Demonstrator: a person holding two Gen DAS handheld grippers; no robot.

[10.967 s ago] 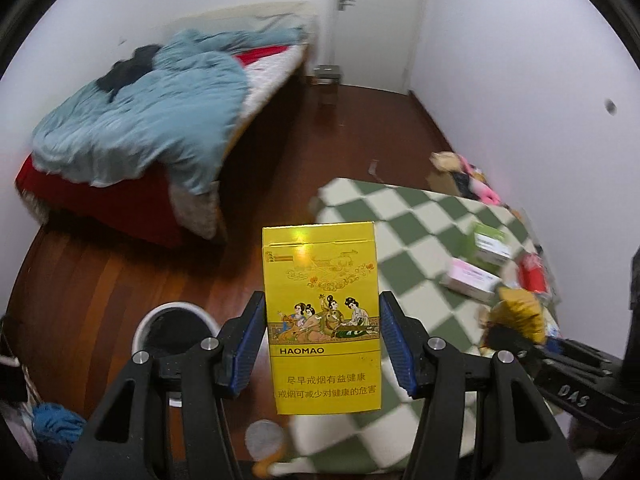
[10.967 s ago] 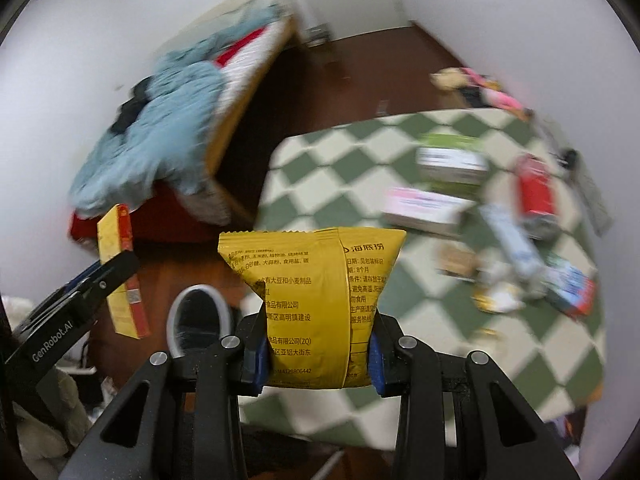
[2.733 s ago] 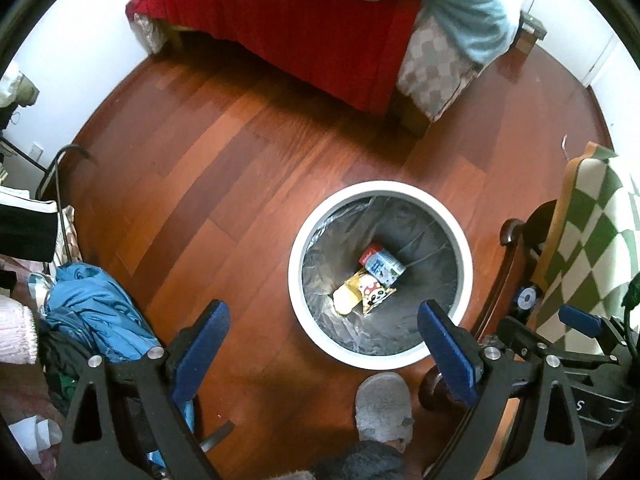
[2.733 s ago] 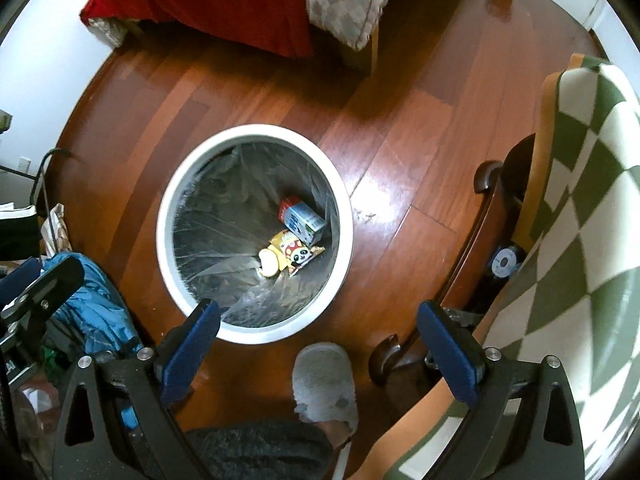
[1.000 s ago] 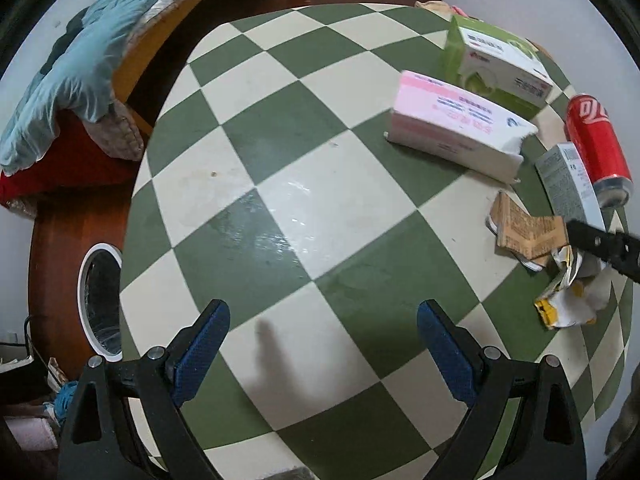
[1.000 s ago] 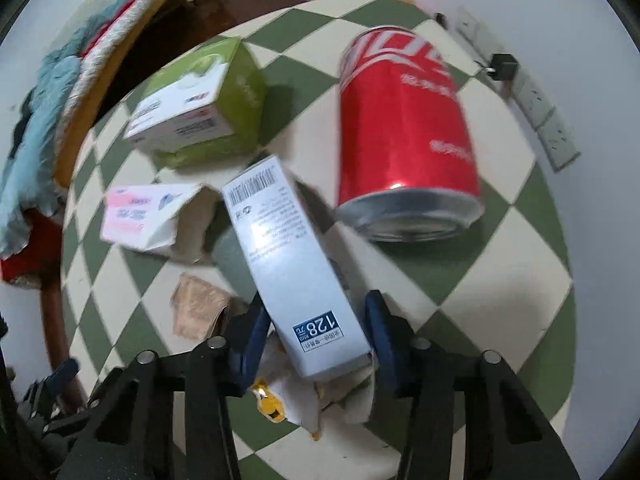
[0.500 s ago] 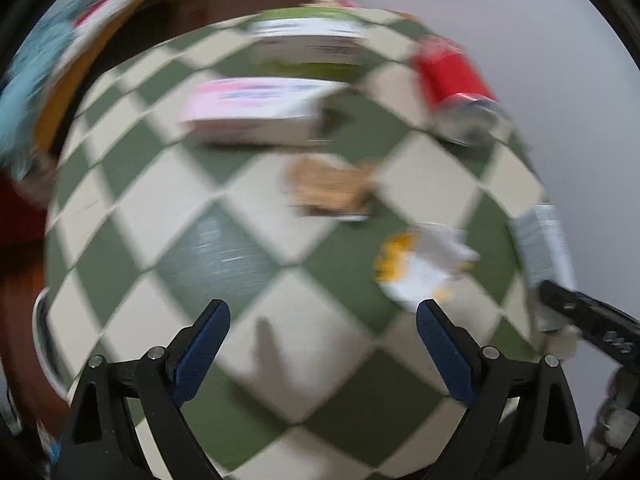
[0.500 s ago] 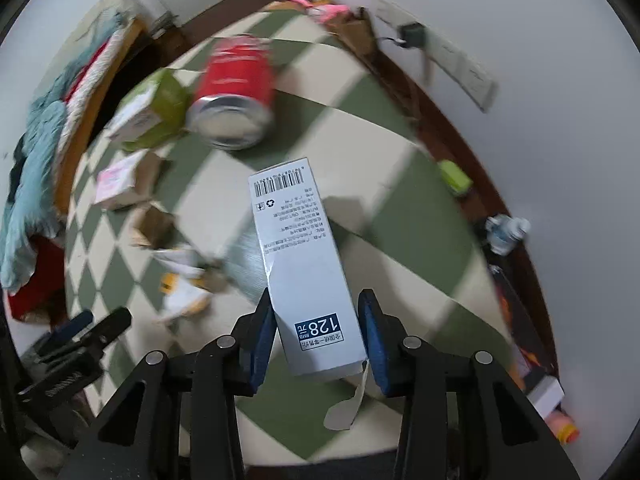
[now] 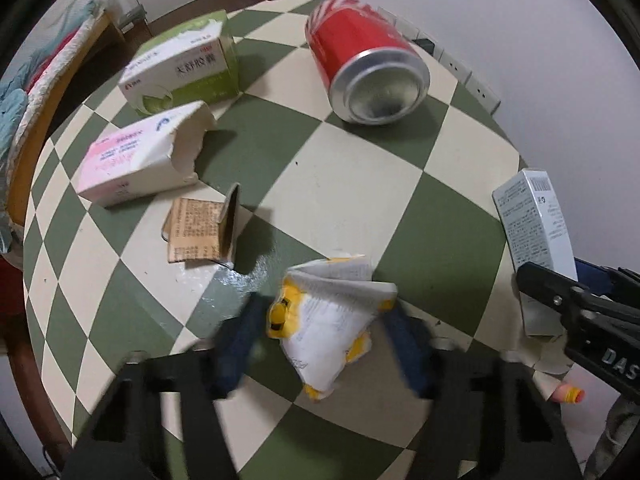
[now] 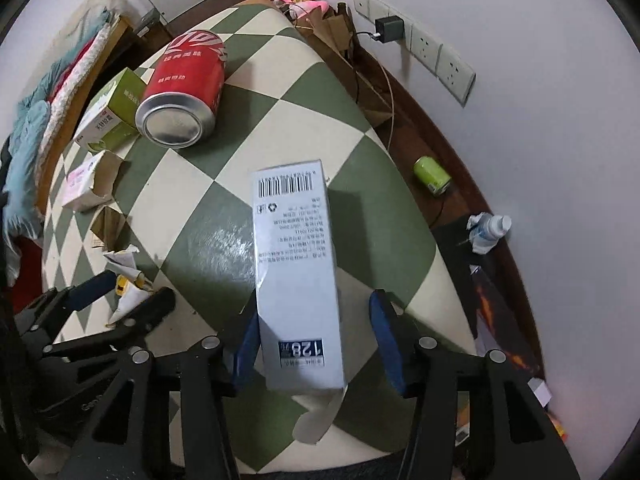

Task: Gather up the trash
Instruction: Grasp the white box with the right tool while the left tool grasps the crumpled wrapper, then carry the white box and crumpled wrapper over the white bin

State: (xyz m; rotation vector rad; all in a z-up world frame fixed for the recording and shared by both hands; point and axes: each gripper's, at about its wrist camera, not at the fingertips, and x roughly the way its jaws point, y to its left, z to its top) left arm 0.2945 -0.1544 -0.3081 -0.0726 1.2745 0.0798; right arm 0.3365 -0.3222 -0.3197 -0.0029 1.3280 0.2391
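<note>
On a checkered table (image 9: 360, 184), the left gripper (image 9: 324, 340) was closing around a crumpled wrapper (image 9: 332, 320). The right gripper (image 10: 316, 336) was opening; a grey box (image 10: 296, 272) touched only its left pad.

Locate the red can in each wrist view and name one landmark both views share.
Left wrist: red can lies on its side at top centre, silver end toward the camera.
Right wrist: the can lies at upper left.
Shared landmark: the green box, just left of the can in both.
</note>
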